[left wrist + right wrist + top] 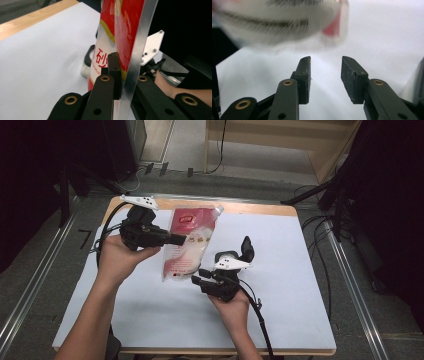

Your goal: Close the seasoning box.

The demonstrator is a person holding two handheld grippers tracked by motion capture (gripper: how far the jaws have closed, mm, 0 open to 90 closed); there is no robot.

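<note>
Two grippers work one pouch [187, 245], a red-and-white spouted bag held up off the white tabletop [280, 265]: the left gripper [181, 239] has its fingers clenched on the pouch's sealed side edge, while the right gripper [199, 276] waits just below its bottom corner, fingers released and empty. For a clean second hold, the right fingers should probably close squarely on the flat bottom seam — not the bulging middle — while the left grip stays firm.

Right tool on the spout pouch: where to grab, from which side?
Take the pouch by its flat bottom edge, coming from below on the near side. The left tool already pinches the side seam, so the bottom hangs free just above the right tool, whose jaws stand open with nothing between them.
</note>
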